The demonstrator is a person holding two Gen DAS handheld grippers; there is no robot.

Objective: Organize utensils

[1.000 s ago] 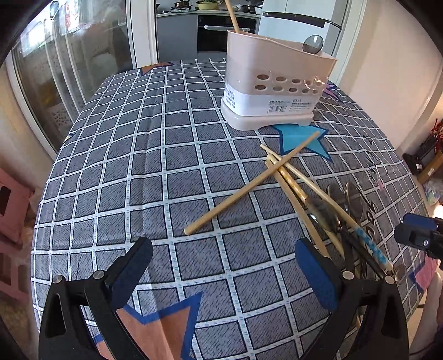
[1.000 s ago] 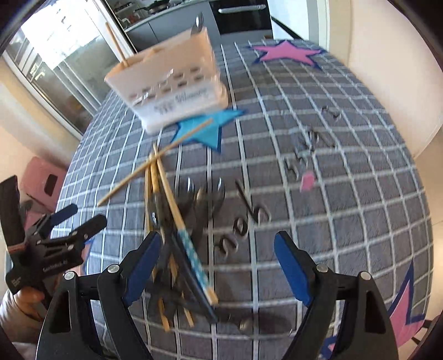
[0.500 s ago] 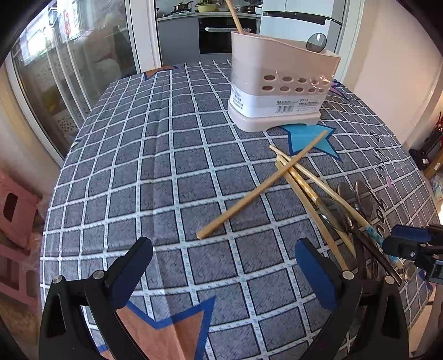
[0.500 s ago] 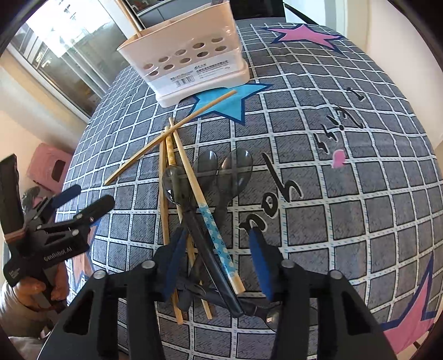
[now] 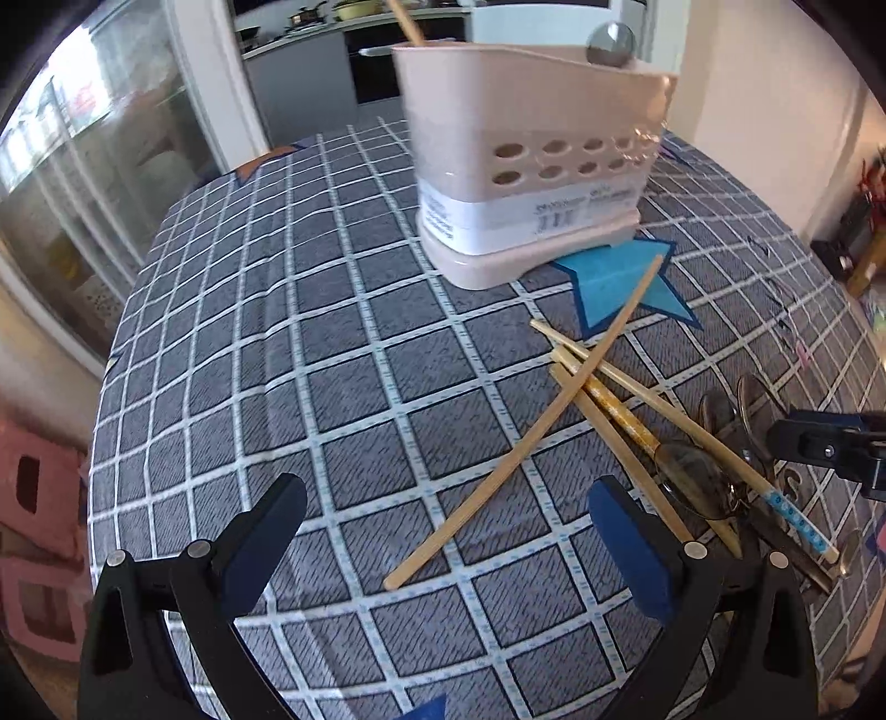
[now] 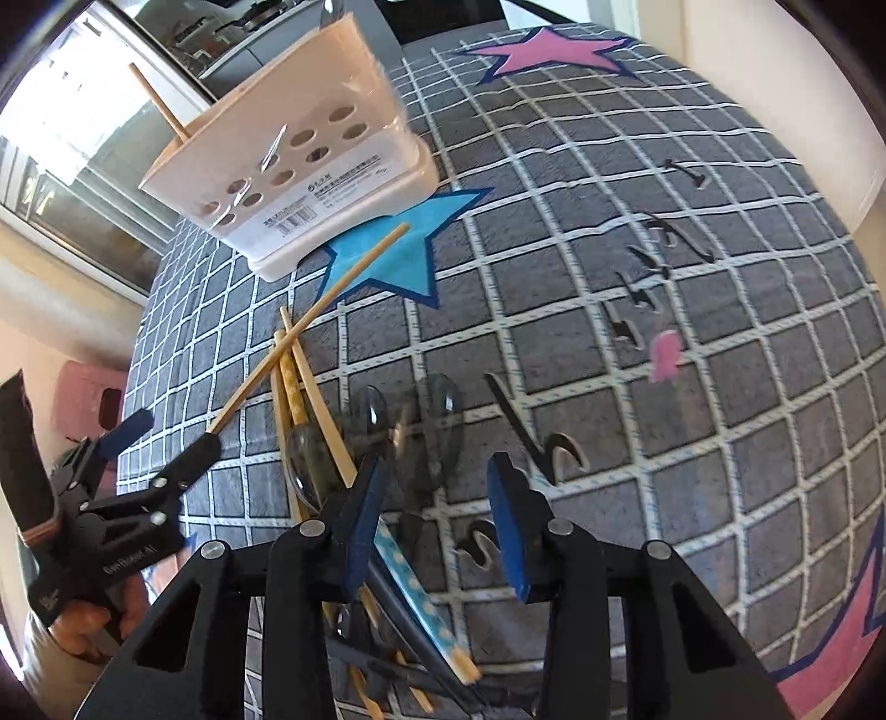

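Spoons (image 6: pixel 426 443), slick and thin: best pinched mid-handle. Right tongs (image 6: pixel 437 526) half-open, empty; left tongs (image 5: pixel 443 548) wide, empty.

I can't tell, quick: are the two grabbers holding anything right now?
Left gripper: open, holding nothing.
Right gripper: open, holding nothing, over the spoons.

The pink utensil holder (image 5: pixel 531 166) is smeared by motion in the left wrist view, its label print unreadable, and its top is cut by the picture's edge. A chopstick (image 5: pixel 407 22) and a spoon bowl (image 5: pixel 611 40) rise from it, their lower parts hidden inside. In the right wrist view the right gripper (image 6: pixel 437 526) covers the handles of the spoons (image 6: pixel 437 432) and the near ends of the loose chopsticks (image 6: pixel 310 387); whether its fingers (image 6: pixel 509 526) touch anything cannot be told.
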